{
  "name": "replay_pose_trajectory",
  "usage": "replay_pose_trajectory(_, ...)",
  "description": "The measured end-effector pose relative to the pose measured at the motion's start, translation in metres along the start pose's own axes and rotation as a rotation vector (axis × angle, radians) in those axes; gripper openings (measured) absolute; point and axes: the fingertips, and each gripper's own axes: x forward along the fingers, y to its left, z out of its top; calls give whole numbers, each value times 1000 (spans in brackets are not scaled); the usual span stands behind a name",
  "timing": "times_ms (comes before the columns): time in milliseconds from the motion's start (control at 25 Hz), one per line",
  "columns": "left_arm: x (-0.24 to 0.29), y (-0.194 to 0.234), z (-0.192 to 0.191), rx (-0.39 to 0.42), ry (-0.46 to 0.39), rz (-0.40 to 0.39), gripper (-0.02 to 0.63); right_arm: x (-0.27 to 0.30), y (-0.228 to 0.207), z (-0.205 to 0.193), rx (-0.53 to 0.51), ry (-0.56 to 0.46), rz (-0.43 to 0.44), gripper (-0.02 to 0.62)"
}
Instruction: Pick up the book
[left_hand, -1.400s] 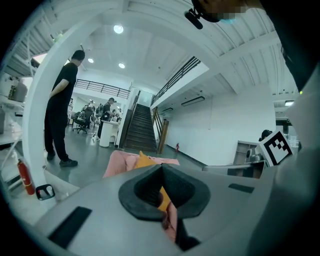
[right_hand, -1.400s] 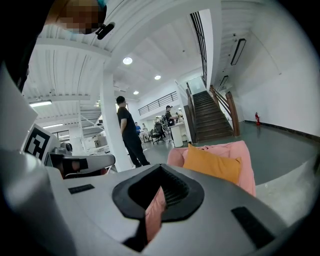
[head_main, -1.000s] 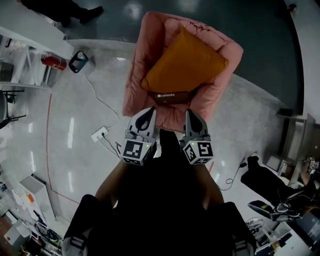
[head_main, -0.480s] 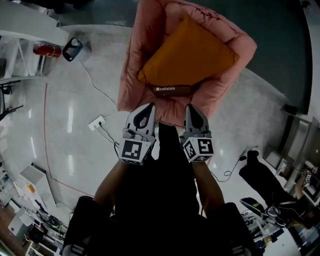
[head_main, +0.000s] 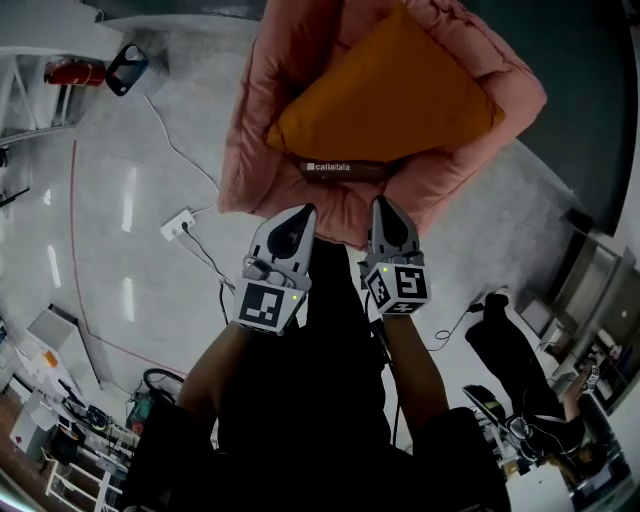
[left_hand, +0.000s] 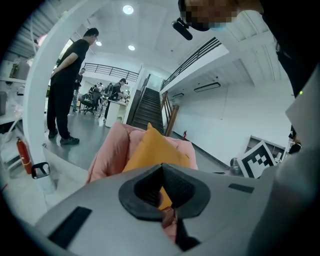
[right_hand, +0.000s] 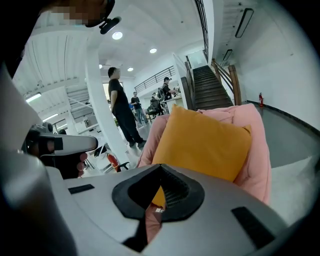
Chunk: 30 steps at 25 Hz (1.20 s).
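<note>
The book (head_main: 345, 168) is dark with a white label. It lies flat on the front of the seat of a pink armchair (head_main: 262, 90), under the lower edge of an orange cushion (head_main: 390, 95). My left gripper (head_main: 303, 211) and right gripper (head_main: 382, 203) are side by side just short of the seat's front edge. Both are shut and hold nothing, and both are apart from the book. In the right gripper view the book's label (right_hand: 158, 210) shows through the gap behind the closed tips, below the cushion (right_hand: 205, 142). The left gripper view shows the cushion (left_hand: 150, 152) and the armchair (left_hand: 112, 150) ahead.
A white power strip (head_main: 178, 223) with cables lies on the glossy floor left of the chair. A red fire extinguisher (head_main: 70, 72) stands by a white shelf at far left. A black bag (head_main: 510, 355) sits at right. A person in black (left_hand: 65, 85) stands beyond the chair, near a staircase (left_hand: 146, 105).
Both grippers have sunk and come closer to the armchair. The chair, cushion and book look larger and sit higher in the head view. The jaws stayed shut.
</note>
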Motion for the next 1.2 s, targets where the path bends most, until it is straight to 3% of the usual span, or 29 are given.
replay_pose_trajectory(520, 45, 18, -48, -71, 54, 9, 0, 62, -42, -66, -11, 142, 2, 9)
replay_pose_trajectory(920, 65, 41, -82, -114, 82, 60, 0, 93, -67, -113, -10, 227, 17, 74)
replay_pose_trajectory(1200, 81, 53, -102, -140, 97, 72, 0, 118, -68, -149, -55, 335, 98, 166)
